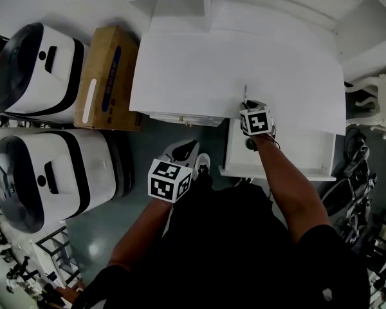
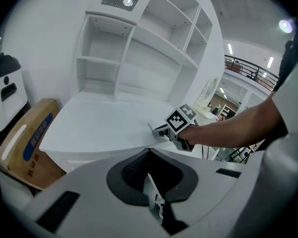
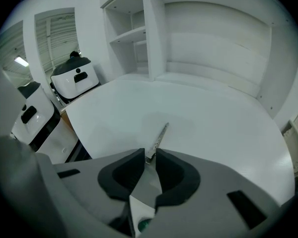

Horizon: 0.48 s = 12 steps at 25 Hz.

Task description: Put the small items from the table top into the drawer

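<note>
The white table top (image 1: pixel 199 69) looks bare apart from what my right gripper holds. My right gripper (image 1: pixel 247 105) sits at the table's front edge, shut on a thin metal strip (image 3: pixel 159 135) that sticks out forward over the table. The same strip (image 1: pixel 245 93) shows as a slim line in the head view. Just below that hand the white drawer (image 1: pixel 278 172) stands pulled out. My left gripper (image 1: pixel 185 150) hangs lower, in front of the table, shut with nothing showing between its jaws. From the left gripper view the right gripper (image 2: pixel 158 131) is seen at the table edge.
A cardboard box (image 1: pixel 108 76) leans beside the table's left end. Two white-and-black machines (image 1: pixel 42 66) (image 1: pixel 48 179) stand further left. White shelves (image 2: pixel 139 48) rise behind the table. A white carved piece of furniture (image 1: pixel 381 95) stands at the right.
</note>
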### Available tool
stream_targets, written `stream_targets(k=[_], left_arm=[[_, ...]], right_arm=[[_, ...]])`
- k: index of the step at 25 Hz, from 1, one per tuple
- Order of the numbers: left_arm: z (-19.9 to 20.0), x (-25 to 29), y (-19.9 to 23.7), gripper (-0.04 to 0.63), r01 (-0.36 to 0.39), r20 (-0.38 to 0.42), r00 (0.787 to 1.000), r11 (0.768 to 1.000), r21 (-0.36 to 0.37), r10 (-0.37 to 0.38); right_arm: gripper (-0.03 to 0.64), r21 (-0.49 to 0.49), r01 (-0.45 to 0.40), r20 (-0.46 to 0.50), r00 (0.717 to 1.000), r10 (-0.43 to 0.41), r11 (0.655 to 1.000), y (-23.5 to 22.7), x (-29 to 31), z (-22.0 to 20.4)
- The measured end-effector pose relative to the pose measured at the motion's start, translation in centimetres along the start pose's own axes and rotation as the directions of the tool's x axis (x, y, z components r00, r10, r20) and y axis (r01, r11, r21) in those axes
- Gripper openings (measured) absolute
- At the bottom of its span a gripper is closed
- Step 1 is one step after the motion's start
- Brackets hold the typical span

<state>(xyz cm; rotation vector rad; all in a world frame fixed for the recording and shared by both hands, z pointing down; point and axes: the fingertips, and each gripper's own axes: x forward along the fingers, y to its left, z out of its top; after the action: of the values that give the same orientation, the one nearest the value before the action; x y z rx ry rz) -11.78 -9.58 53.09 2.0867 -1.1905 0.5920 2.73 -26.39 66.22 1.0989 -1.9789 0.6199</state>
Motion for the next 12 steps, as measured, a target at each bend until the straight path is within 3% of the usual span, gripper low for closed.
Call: stream_targets(k=[12], left_arm=[[0.3,0.1,-0.8,0.003,0.017,0.009,1.0,1.0,0.021,-0.017]], right_arm=[[0.049,-0.042,-0.026,0.02,0.999,0.027,0.999,0.4,-1.4,-0.7]])
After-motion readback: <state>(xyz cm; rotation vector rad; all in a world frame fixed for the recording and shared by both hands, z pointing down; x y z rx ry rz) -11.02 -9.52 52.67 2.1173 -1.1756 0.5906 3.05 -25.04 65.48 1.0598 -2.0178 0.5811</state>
